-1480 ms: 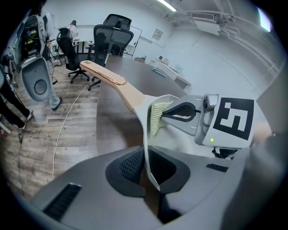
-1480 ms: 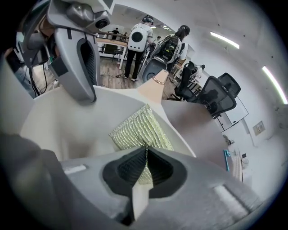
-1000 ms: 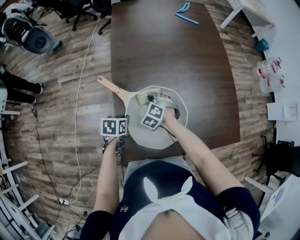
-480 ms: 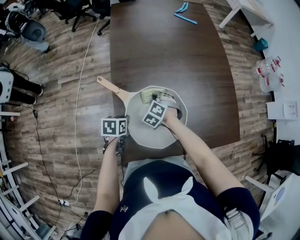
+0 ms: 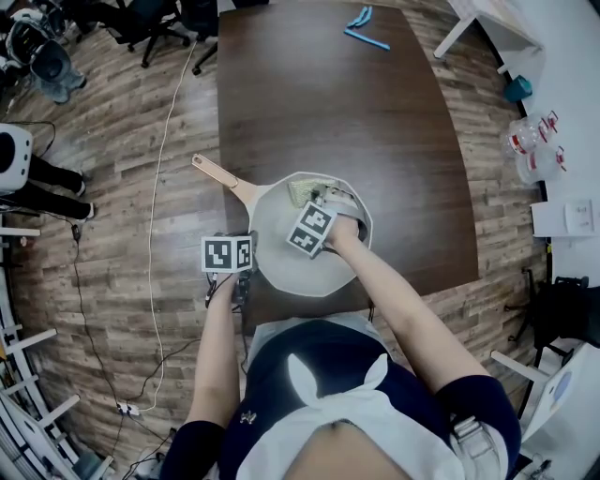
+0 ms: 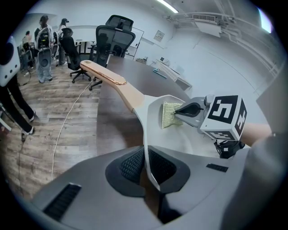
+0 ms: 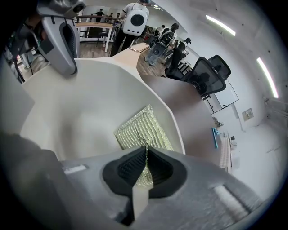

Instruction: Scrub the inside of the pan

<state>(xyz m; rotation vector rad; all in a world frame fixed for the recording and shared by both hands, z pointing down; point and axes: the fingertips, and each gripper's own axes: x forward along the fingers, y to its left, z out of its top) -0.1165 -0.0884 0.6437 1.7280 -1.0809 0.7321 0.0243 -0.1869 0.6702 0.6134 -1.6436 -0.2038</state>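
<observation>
Flooring of wood plank (image 5: 112, 187) fills the left of the head view, crossed by a white cable (image 5: 157, 187), with office chairs (image 5: 159, 19) at the upper left. Next comes a dark brown table (image 5: 337, 103), running from the top centre to the lower centre. The pan (image 5: 286, 272), pale with a wooden handle (image 5: 220, 172), sits at the table's lower edge, close to the person, its handle pointing to the upper left. The left gripper (image 6: 146, 167) is at the pan's left side, its jaws closed tight on the thin rim and steadying the vessel. The right gripper (image 7: 145, 168) is inside the pan, right of centre, its jaws pinched together on one edge of a yellow-green scouring pad (image 7: 141, 130). That pad lies flat against the inner surface, in the upper part of the bowl near the handle's root and close to the wall. A blue item (image 5: 367, 30) lies at the table's top edge, well apart from the work; its kind is not legible. As to progress, scrubbing appears to be under way, with pad and pan in contact and the pan braced. The interior looks uniformly pale, with no visible residue, foam or streaks, so the worked area cannot be told from the unworked. By judgement, the lower and right portions of the bowl, away from the pad, may still need passes.
</observation>
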